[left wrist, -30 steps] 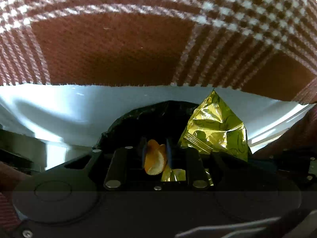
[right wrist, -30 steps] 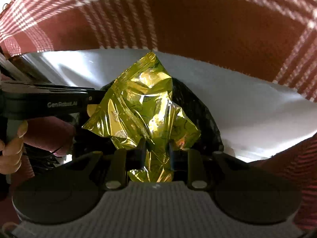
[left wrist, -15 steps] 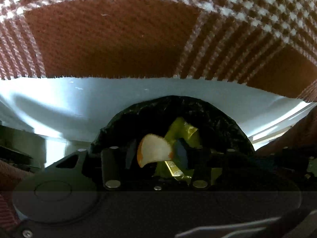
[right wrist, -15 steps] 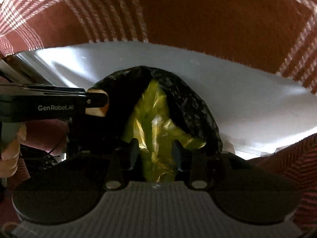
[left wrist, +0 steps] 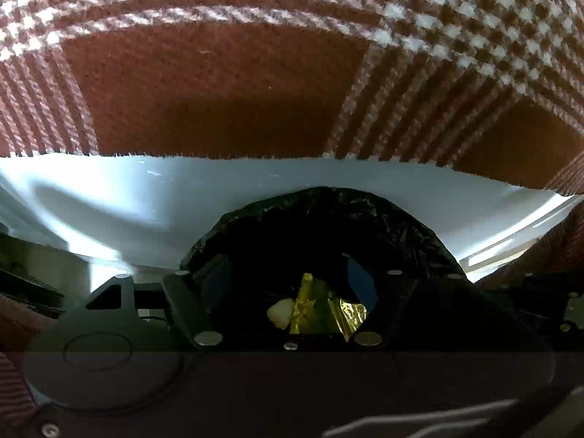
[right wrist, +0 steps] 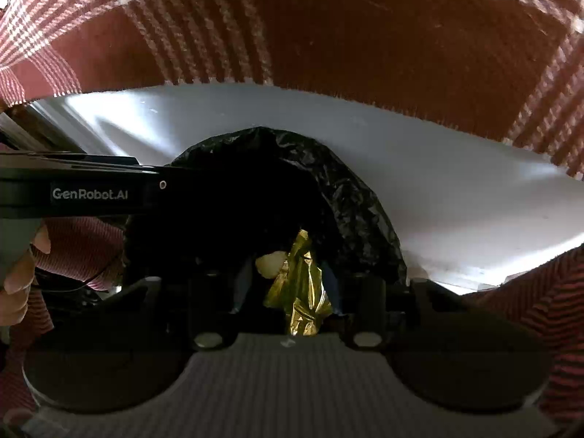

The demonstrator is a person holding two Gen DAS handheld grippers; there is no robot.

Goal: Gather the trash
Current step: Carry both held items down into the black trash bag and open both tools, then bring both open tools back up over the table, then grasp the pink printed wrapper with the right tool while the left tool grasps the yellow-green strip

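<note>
A bin lined with a black bag (left wrist: pixel 328 211) (right wrist: pixel 350 189) sits right below both grippers. Deep inside it lie a crumpled gold foil wrapper (left wrist: pixel 321 310) (right wrist: pixel 301 292) and a pale piece of peel (left wrist: pixel 280 313) (right wrist: pixel 270 261), side by side. My left gripper (left wrist: pixel 288 284) hangs over the bin mouth; its jaws are opening and nothing is pressed between them. My right gripper (right wrist: pixel 286 284) hovers over the same opening, jaws also opening. The wrapper shows in the gap between its fingers but lies loose below them. The left gripper's black body (right wrist: pixel 91 193) reaches in from the left of the right wrist view.
A red-and-white plaid cloth (left wrist: pixel 255 73) (right wrist: pixel 365 29) fills the upper part of both views, with a white surface (left wrist: pixel 146 197) (right wrist: pixel 456 189) under its edge behind the bin. A person's hand (right wrist: pixel 18 277) and red striped sleeve (right wrist: pixel 80 248) hold the left gripper.
Both grippers have opened. The peel left the left gripper's fingers and the gold wrapper left the right gripper's fingers; both dropped down into the black bag.
</note>
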